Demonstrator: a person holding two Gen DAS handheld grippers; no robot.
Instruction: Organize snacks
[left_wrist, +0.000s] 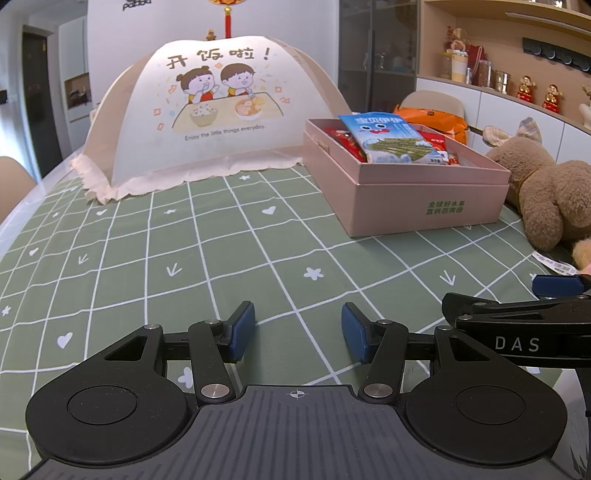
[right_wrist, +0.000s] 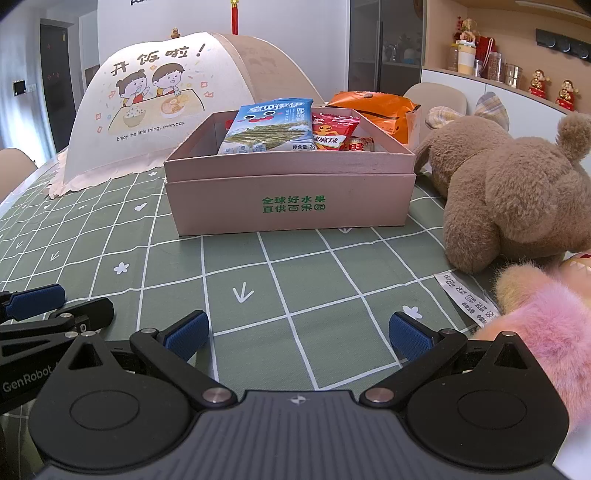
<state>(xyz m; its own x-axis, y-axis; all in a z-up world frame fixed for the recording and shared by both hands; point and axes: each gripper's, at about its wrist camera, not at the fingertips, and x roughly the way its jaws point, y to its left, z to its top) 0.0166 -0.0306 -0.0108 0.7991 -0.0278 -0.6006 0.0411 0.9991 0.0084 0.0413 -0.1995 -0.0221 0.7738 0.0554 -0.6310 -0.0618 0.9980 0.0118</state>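
On the green-checked worktop, my left fingers & right fingers are spread, empty; snack packs sit in pink box just ahead, beside teddy.

You are looking at a bench covered by a sage-green cloth with a white grid, hearts and arrows. Directly on it: a pale pink cardboard box with green printed characters, open-topped, near the middle; a white-and-beige mesh food cover printed with two cartoon children, left of the box and just beside it; a brown plush bear, lying right of the box, close to its corner; a pink fluffy plush toy in front of the bear.
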